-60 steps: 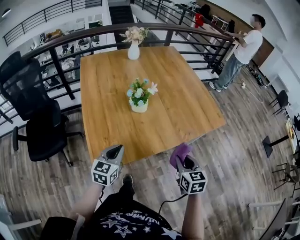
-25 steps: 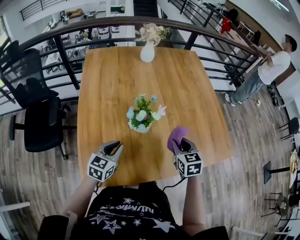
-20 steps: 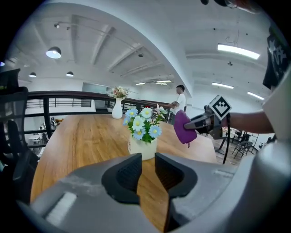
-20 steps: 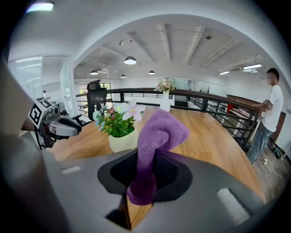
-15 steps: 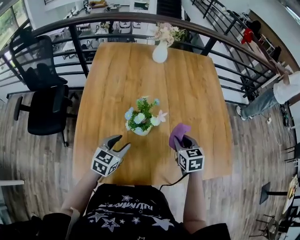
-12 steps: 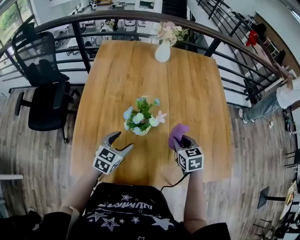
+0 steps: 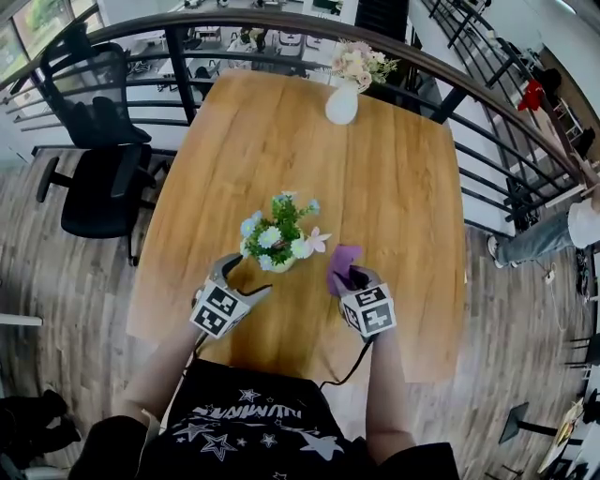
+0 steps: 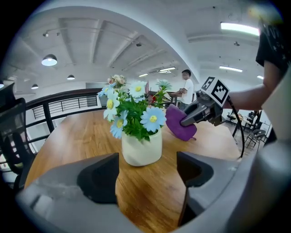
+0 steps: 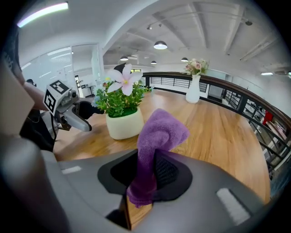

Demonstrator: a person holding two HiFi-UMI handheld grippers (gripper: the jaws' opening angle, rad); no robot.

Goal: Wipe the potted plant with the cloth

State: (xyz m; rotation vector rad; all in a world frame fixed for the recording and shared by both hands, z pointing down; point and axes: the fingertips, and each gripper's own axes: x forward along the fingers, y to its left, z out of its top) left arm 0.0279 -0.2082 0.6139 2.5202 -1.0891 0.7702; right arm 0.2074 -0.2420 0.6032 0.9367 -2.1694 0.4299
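The potted plant (image 7: pixel 275 239), with blue, white and pink flowers in a cream pot (image 8: pixel 142 148), stands on the wooden table (image 7: pixel 394 178). My left gripper (image 7: pixel 246 277) sits just short of the pot on its near left. Its jaws are opening, with nothing between them (image 8: pixel 148 170). To the pot's right, my right gripper (image 7: pixel 345 275) is shut on a purple cloth (image 9: pixel 159 132). The cloth (image 7: pixel 342 257) bunches up above the jaws, close beside the plant and apart from it. The pot (image 9: pixel 124 124) shows to the cloth's left in the right gripper view.
A white vase of flowers (image 7: pixel 342 103) stands at the table's far edge by a dark railing (image 7: pixel 281 23). A black office chair (image 7: pixel 98 187) is off the table's left side. A person's legs (image 7: pixel 548 239) show at far right.
Both grippers moved forward over the table to either side of the pot. The left jaws went from shut to wide apart. The right one still holds the cloth.
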